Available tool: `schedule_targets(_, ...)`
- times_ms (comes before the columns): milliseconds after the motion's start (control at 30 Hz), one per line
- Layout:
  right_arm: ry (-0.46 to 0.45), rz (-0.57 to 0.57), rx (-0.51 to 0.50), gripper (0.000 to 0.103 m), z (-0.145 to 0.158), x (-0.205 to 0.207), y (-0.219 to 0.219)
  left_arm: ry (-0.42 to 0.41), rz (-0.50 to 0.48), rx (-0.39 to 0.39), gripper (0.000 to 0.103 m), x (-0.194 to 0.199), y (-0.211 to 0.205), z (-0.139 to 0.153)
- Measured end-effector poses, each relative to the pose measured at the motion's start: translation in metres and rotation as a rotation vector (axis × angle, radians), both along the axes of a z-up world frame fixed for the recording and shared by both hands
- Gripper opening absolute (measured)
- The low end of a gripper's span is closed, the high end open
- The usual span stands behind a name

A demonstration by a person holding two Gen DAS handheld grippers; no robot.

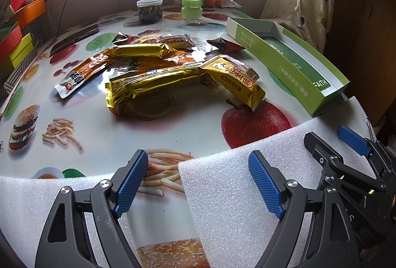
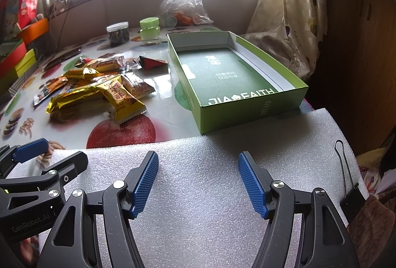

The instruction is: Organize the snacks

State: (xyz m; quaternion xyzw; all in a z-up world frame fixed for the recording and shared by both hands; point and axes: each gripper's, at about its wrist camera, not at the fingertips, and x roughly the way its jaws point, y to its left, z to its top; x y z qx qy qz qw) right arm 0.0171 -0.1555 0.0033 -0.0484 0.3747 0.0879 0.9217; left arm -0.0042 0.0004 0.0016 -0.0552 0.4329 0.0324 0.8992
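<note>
Left wrist view: my left gripper (image 1: 198, 183) gapes wide, empty, above the white foam sheet (image 1: 237, 193); gold-wrapped snack packets (image 1: 158, 79) lie heaped mid-table. Right wrist view: my right gripper (image 2: 198, 183), fingers equally spread, grips nothing before the empty green cardboard box (image 2: 247, 114).

Two handheld grippers are showing black angular frames with silver round-headed screws: the left gripper (image 1: 198, 183) and right gripper (image 2: 198, 183) are each wearing blue ridged finger pads (image 2: 146, 183), one body lettered "GenRobot.AI".

Snack pile (image 1: 173, 69), green box (image 1: 289, 62), gaping left tool (image 1: 198, 183)
</note>
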Motion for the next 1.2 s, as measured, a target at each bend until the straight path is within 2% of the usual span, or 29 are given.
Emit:
schedule_targets(233, 0.018, 0.014, -0.007, 0.067, 0.001, 0.003, 0.000, 0.019, -0.025, -0.009, 0.083, 0.003, 0.003, 0.001)
schedule_targets(467, 0.017, 0.107, 0.002, 0.067, 0.012, 0.004, 0.008, 0.071, -0.020, -0.040, 0.083, 0.005, 0.015, 0.004)
schedule_targets(600, 0.019, 0.164, -0.002, 0.067, 0.018, 0.009, 0.020, 0.078, -0.014, -0.086, 0.083, 0.005, 0.029, 0.012)
schedule_targets(900, 0.027, 0.306, 0.006, 0.065, 0.030, 0.042, 0.054, 0.027, 0.044, -0.055, 0.083, 0.026, 0.065, 0.031)
schedule_targets(1033, 0.057, 0.343, 0.022, 0.063, 0.027, 0.056, 0.064, 0.025, -0.012, -0.013, 0.083, 0.044, 0.069, 0.033)
schedule_targets(1133, 0.077, 0.357, 0.015, 0.062, 0.023, 0.066, 0.072, 0.029, -0.094, 0.042, 0.083, 0.058, 0.065, 0.032)
schedule_targets(1200, 0.091, 0.366, 0.014, 0.061, 0.020, 0.071, 0.075, 0.033, -0.098, 0.066, 0.083, 0.065, 0.066, 0.032)
